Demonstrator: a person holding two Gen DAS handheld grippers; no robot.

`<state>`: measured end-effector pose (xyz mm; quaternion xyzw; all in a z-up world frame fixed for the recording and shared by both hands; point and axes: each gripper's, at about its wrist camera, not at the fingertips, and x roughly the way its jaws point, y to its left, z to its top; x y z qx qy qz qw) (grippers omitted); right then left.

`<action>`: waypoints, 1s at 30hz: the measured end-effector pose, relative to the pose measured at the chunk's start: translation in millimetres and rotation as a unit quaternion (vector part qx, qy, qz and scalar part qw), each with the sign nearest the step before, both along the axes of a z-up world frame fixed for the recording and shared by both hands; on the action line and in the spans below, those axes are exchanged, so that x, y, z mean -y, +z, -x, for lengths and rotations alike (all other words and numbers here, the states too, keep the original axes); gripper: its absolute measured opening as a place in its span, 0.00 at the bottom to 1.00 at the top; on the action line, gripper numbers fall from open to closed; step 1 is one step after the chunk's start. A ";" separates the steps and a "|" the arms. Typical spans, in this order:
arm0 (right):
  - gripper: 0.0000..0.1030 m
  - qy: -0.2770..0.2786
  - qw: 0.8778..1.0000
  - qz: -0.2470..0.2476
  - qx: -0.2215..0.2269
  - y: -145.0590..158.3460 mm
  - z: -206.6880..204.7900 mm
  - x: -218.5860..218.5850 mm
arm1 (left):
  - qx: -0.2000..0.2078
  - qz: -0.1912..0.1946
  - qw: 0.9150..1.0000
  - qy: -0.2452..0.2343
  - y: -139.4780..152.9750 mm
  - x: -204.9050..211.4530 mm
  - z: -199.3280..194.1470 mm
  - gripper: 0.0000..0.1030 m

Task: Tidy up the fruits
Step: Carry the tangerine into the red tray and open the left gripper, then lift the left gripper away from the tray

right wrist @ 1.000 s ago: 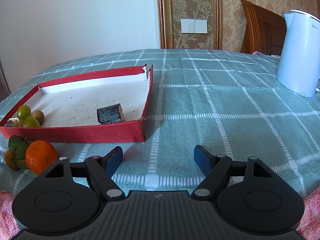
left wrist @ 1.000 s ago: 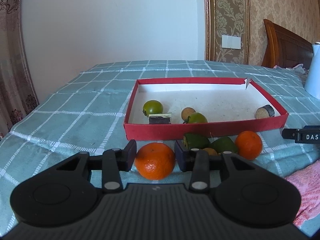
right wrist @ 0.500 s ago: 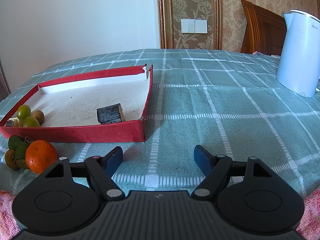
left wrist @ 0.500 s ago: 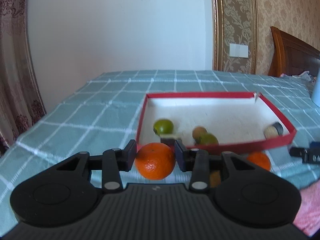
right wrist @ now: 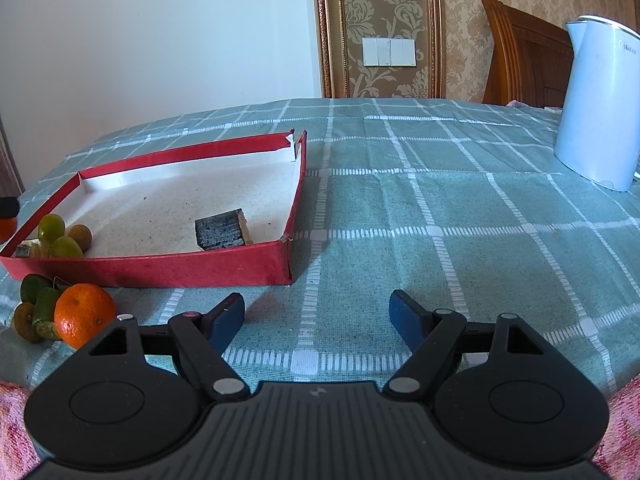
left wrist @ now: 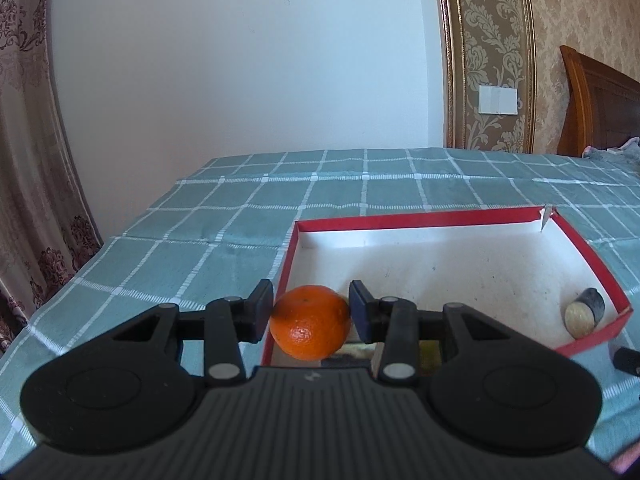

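Observation:
My left gripper (left wrist: 311, 312) is shut on an orange tangerine (left wrist: 310, 328) and holds it in the air over the near left corner of the red tray (left wrist: 420, 219). The tray (right wrist: 180, 268) has a white floor. It holds two green fruits (right wrist: 52, 226), a small brown fruit (right wrist: 80, 236) and a dark block (right wrist: 220, 234). My right gripper (right wrist: 318, 318) is open and empty, low over the cloth in front of the tray's right corner. A second tangerine (right wrist: 84, 314) lies with some green and brown fruits (right wrist: 38, 304) on the cloth before the tray.
A teal checked cloth (right wrist: 440, 208) covers the table. A white electric kettle (right wrist: 600, 108) stands at the far right. A pink cloth (right wrist: 12, 420) lies at the near edge. A wall and a wooden headboard (right wrist: 520, 52) lie behind.
My left gripper has lifted the tangerine off the cloth and carried it forward over the tray's near left corner. My right gripper has not moved.

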<state>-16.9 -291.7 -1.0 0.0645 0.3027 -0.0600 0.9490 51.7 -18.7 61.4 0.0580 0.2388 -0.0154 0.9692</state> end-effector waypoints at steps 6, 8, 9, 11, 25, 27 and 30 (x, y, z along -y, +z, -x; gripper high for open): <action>0.78 0.001 1.000 -0.007 0.002 0.5 0.8 1.5 | -0.012 0.001 1.000 0.004 -5.0 3.5 -13.9 0.37; 0.78 0.002 1.000 -0.008 0.002 0.7 0.6 1.0 | -0.016 0.002 1.000 0.005 -6.6 4.3 -16.8 0.37; 0.78 0.002 1.000 -0.008 0.002 0.7 1.0 1.9 | -0.017 0.003 1.000 0.006 -7.4 4.2 -17.7 0.37; 0.78 0.002 1.000 -0.008 0.002 0.7 0.8 1.7 | -0.019 0.004 1.000 0.007 -8.5 4.8 -19.6 0.37; 0.79 0.002 1.000 -0.007 0.002 1.0 0.9 1.0 | -0.016 0.011 1.000 0.012 -6.5 2.8 -21.0 0.51; 0.79 0.002 1.000 -0.008 0.002 0.9 1.1 1.6 | -0.009 0.011 1.000 0.015 -3.9 1.1 -18.1 0.62; 0.79 0.002 1.000 -0.008 0.002 0.9 1.1 1.3 | 0.000 0.017 1.000 0.018 0.6 -3.1 -11.0 0.82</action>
